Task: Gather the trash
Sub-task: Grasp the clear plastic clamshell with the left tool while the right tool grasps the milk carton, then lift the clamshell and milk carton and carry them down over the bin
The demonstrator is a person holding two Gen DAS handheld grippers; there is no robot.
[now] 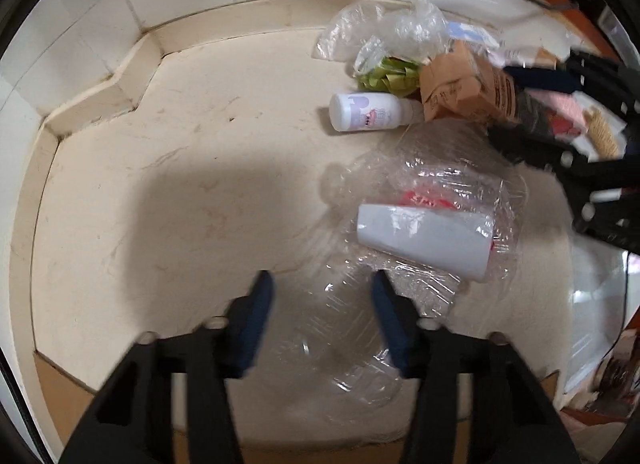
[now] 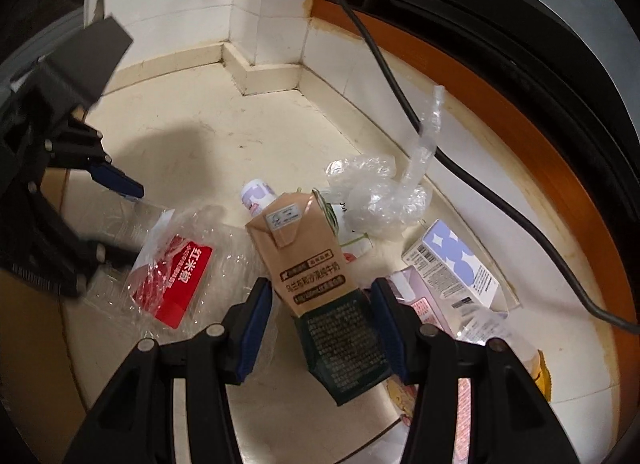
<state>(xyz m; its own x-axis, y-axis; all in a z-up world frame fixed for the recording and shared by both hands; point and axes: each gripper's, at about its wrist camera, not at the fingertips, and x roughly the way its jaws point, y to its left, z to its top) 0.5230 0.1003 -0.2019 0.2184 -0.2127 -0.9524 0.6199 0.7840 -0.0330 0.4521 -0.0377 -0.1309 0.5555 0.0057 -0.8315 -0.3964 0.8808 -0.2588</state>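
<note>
Landmark: the brown and dark green milk carton [image 2: 316, 276], lying among the litter on the cream tiled floor [image 1: 160, 192].

1. Your right hand-held gripper [image 2: 322, 328]: jaws apart, one blue pad on each side of the carton's dark green lower end. Whether either pad touches the carton cannot be told.

2. Your left hand-held gripper [image 1: 322, 324]: jaws apart, straddling the crumpled clear plastic bag [image 1: 352, 344], which lies left of the carton as your right wrist camera sees it. No pad is visibly pressing the film.

3. White paper cup [image 1: 424, 240]: on its side inside that clear bag, with the red printed packet [image 2: 176, 284] tucked beside it, left of the carton.

4. Small white plastic bottle with a lilac label [image 1: 368, 112]: on its side, just behind the carton's folded top.

5. Crumpled green wrapper [image 1: 388, 78]: beyond the bottle, near the carton's top.

6. Scrunched clear film with a long twisted tail [image 2: 384, 192]: behind and to the right of the carton, the tail rising towards the wall.

7. White box with lilac star pattern [image 2: 452, 260]: right of the carton, flat on the floor near the skirting.

8. Pink printed packet [image 2: 420, 304]: just right of the carton, partly hidden by your right gripper's finger.

9. Black cable [image 2: 480, 184]: runs along the orange frame, well behind the carton.
</note>
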